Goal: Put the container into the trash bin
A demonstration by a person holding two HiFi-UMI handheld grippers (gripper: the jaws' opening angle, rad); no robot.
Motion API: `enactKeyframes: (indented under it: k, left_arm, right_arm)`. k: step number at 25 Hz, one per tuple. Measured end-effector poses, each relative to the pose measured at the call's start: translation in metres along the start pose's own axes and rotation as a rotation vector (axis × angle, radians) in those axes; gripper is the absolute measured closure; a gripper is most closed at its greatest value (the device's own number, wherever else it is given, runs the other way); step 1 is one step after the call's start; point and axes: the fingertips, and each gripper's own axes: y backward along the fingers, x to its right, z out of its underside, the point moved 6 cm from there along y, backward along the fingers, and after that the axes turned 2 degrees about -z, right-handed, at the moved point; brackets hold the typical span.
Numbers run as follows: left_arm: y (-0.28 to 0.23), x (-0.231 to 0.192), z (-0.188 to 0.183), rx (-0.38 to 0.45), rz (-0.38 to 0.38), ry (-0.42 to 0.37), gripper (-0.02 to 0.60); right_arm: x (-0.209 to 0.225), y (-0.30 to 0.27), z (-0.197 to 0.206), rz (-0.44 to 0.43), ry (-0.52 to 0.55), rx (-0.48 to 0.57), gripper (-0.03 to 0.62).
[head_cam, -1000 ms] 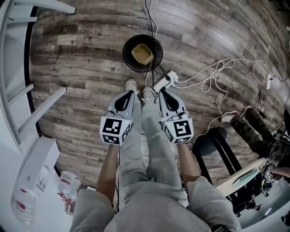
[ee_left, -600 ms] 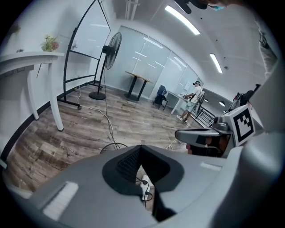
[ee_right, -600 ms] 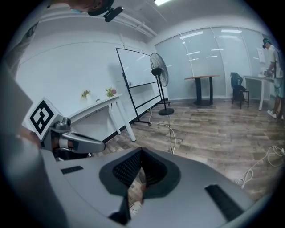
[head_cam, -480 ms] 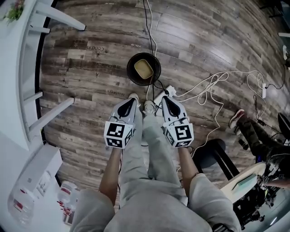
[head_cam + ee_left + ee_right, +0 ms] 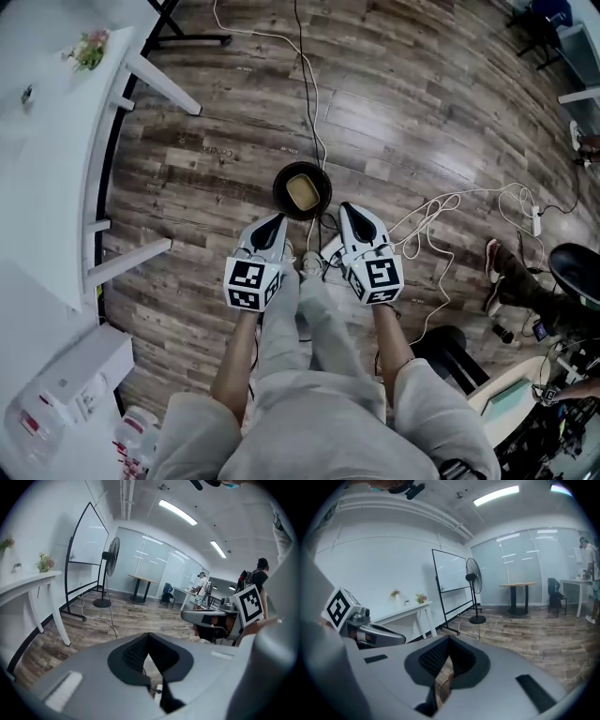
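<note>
By the trash bin [image 5: 278, 190], higher now: left gripper [image 5: 274, 223], right gripper [image 5: 347, 211]

Left gripper [image 5: 276, 223] and right gripper [image 5: 347, 210] — side by side, pointing forward and slightly down; jaws of both closed, nothing between them. Forearms [image 5: 234, 361] extended, parallel.

Tan container [image 5: 302, 192], black trash bin [image 5: 280, 190], grey-brown wood-grain floor [image 5: 422, 112], white table [image 5: 47, 169], grey trousers [image 5: 314, 375]

Floor passage: partly obstructed.
Open floor [image 5: 412, 103] lies far of the trash bin [image 5: 281, 183]. Cables [image 5: 424, 217] trail right and far, a white counter [image 5: 37, 169] bounds the left, and a stool [image 5: 445, 342] stands near right.
</note>
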Motion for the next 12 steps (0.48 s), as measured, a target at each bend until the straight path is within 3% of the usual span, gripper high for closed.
enactKeyframes:
  k: [12]
  left_arm:
    - [0.03, 0.024, -0.092, 0.13, -0.021, -0.09, 0.571]
  right_arm:
    - [0.007, 0.028, -0.1, 0.018, 0.076, 0.137, 0.58]
